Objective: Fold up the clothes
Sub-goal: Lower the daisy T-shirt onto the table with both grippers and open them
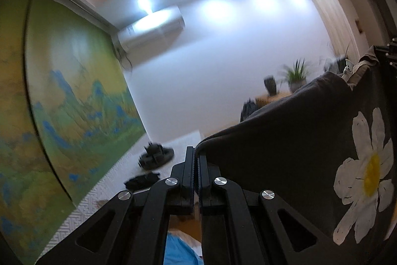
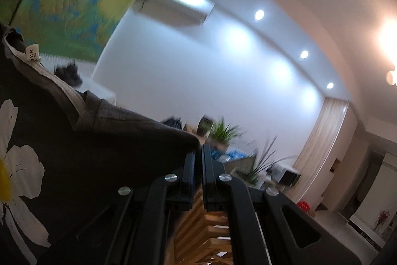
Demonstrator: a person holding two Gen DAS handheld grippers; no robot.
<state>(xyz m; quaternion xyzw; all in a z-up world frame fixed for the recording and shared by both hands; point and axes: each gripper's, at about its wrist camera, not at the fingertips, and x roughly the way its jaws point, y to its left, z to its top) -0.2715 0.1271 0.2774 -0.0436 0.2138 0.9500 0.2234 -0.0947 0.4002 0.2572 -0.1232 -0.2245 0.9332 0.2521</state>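
Hanging in the air between two tools is one dark garment bearing a white daisy print; the left tool and right tool are each clamped on an upper corner.

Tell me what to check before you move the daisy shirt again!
1. Left gripper pinching the dark shirt: ok, jaws shut on a shoulder corner.
2. Right gripper pinching the other corner: ok, fabric runs into the shut jaws.
3. Shirt lifted and stretched between both grippers: ok, its top edge spans from one to the other.
4. Daisy print showing flat: cannot tell, only part is in view.
5. Collar with its label up top: ok.
6. Clear spot below to lay it: cannot tell, the shirt hides it.
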